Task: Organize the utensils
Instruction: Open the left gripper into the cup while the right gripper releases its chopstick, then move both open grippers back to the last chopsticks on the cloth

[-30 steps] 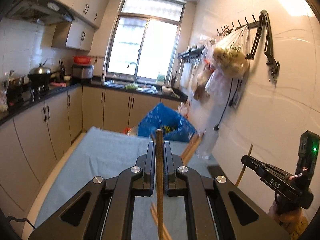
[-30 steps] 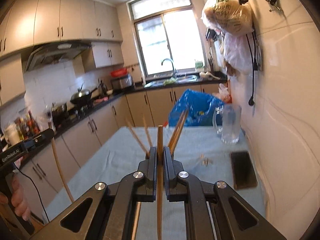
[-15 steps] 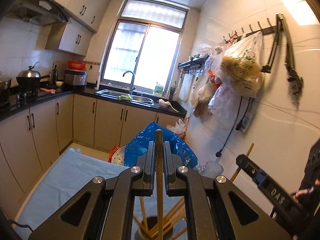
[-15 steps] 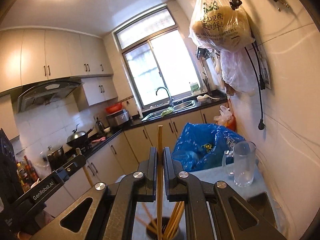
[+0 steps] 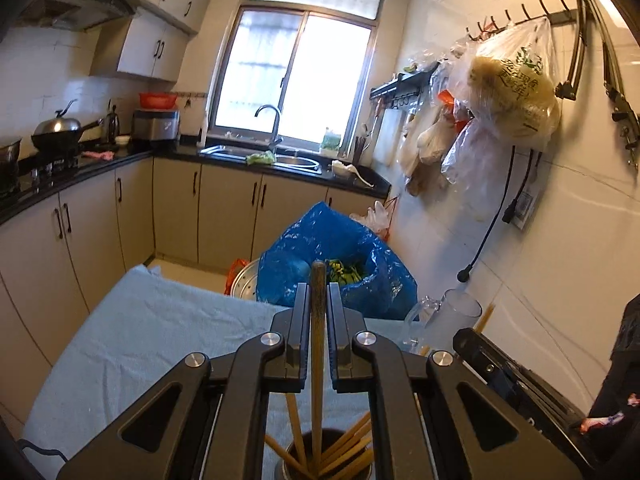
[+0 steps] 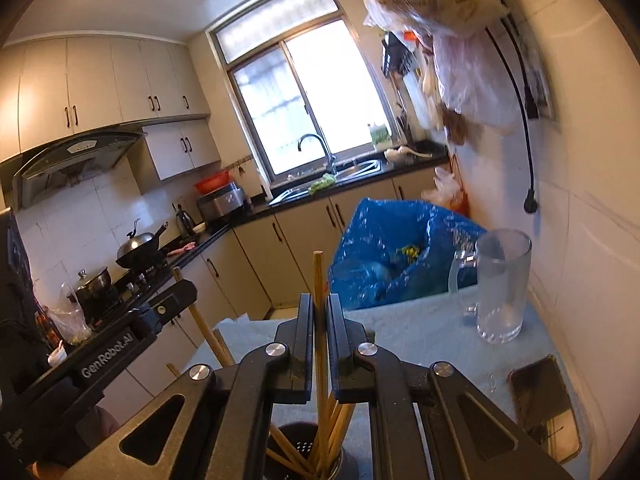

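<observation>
Your left gripper (image 5: 319, 330) sits at the bottom centre of the left wrist view, its two black fingers pinching a single wooden chopstick (image 5: 318, 360) that stands nearly upright between them. The stick's blunt top pokes above the fingertips at mid-frame, and its shaft runs straight down the frame into the dark utensil holder (image 5: 324, 456) at the bottom edge, where several other chopsticks already fan out. Your right gripper (image 6: 319, 330) looks much the same in the right wrist view: fingers closed on a second chopstick (image 6: 319, 320), also close to vertical, its lower end reaching the perforated mouth of the same holder (image 6: 308, 454) at the bottom centre. So in both views the holder lies directly below the fingers, in line with the long axis of each stick; the coming move likely turns on a straight drop or release along that axis, not a sideways shift. Neither hand looks clearly nearer; both sticks appear to have their tips at or inside the rim, though the fingers hide exactly how deep. Further out, a pale blue cloth (image 5: 152, 328) covers the table. An empty glass mug (image 6: 500, 284) stands at right of the right wrist view, with a dark phone (image 6: 544, 408) lying below it toward the lower right. A blue plastic bag (image 5: 332, 264) fills mid-frame beyond the table.
</observation>
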The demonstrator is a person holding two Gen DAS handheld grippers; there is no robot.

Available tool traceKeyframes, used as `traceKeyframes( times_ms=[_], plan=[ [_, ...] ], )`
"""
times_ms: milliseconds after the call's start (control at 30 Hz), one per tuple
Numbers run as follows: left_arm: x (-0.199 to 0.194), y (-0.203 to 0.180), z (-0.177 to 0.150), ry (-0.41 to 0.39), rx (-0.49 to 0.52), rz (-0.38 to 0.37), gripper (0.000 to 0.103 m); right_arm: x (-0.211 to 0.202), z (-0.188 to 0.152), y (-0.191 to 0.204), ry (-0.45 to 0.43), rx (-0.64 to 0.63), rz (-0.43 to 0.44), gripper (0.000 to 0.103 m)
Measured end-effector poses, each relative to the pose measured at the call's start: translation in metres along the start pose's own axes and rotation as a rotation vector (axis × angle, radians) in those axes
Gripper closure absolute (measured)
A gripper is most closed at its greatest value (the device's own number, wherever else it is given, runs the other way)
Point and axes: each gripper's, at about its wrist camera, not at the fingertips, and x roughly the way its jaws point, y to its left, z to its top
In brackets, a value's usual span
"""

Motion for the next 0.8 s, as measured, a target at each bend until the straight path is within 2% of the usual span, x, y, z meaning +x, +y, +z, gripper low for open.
traceKeyframes(
  times_ms=[133, 267, 467, 533, 633, 733, 800],
  plan=[
    [-0.018, 0.004, 0.000, 0.015, -0.015, -0.010, 0.095, -0.006, 0.001, 0.001, -0.001, -0.002, -0.004, 0.079],
    [-0.044, 0.005, 0.001, 0.016, -0.037, -0.029, 0.092, -0.021, 0.006, 0.006, -0.018, -0.005, 0.002, 0.078],
    [-0.104, 0.010, 0.002, -0.041, -0.041, -0.051, 0.078, -0.062, 0.007, 0.018, -0.056, -0.036, -0.005, 0.066],
    [-0.123, 0.014, -0.001, -0.061, -0.039, -0.053, 0.068, -0.073, 0.001, 0.021, -0.048, -0.053, -0.010, 0.060],
    [-0.152, 0.026, -0.014, -0.083, -0.034, -0.034, 0.057, -0.085, -0.018, 0.022, -0.001, -0.084, -0.019, 0.054],
    [-0.169, 0.042, -0.037, -0.077, -0.026, 0.003, 0.056, -0.087, -0.053, 0.020, 0.097, -0.109, -0.020, 0.054],
    [-0.172, 0.054, -0.053, -0.042, -0.036, 0.023, 0.056, -0.083, -0.076, 0.019, 0.167, -0.129, -0.016, 0.054]
  ],
)
